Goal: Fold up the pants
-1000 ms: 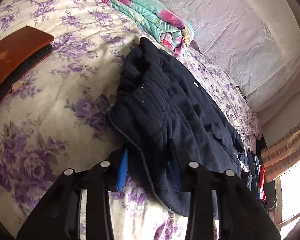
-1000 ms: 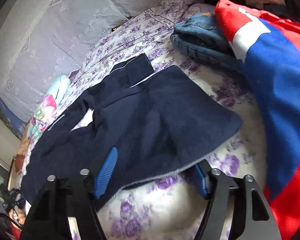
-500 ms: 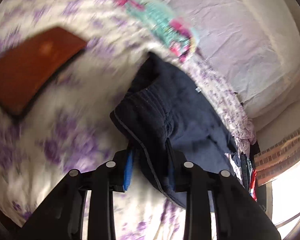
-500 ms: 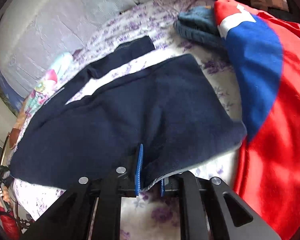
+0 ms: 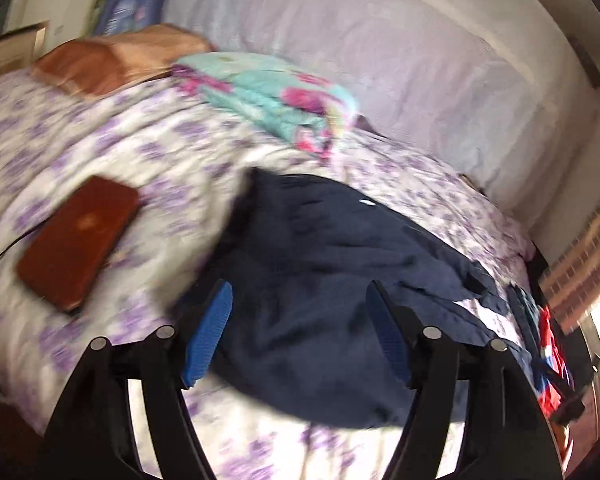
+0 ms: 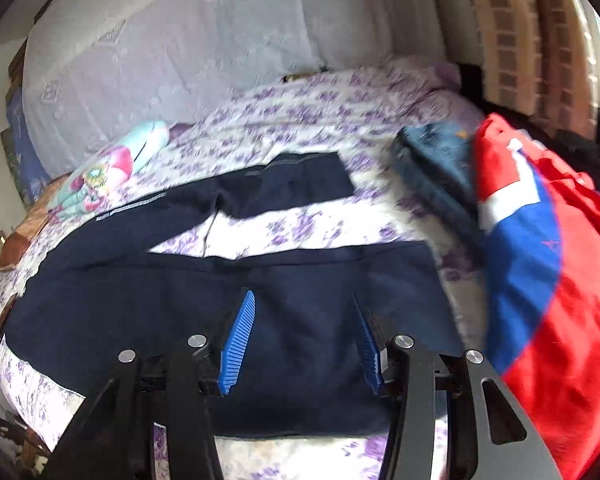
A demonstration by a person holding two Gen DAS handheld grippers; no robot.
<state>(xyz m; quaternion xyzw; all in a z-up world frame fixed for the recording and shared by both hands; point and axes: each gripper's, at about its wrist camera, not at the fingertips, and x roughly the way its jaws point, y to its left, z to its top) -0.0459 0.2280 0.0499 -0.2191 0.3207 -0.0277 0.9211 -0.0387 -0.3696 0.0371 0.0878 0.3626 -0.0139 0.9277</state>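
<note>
Dark navy pants [image 6: 172,280] lie spread on the floral bedspread [image 6: 340,104], their two legs apart with a strip of sheet between them. In the left wrist view the pants' waist end [image 5: 324,280] is a rumpled heap. My left gripper [image 5: 300,300] is open above that heap, its blue pads [image 5: 208,332] wide apart and holding nothing. My right gripper [image 6: 304,312] is open over the near leg, its blue pads [image 6: 238,336] apart and empty.
A red and blue garment [image 6: 548,280] and folded jeans [image 6: 432,164] lie at the right. A folded turquoise quilt [image 5: 268,92], a brown pillow [image 5: 112,60] and a brown case [image 5: 76,240] lie at the left end. A white cover hangs behind the bed.
Both grippers were shut on the pants' edge half a second ago and have opened and let go. Both have lifted and pulled back; the pants now lie flatter with legs apart.
</note>
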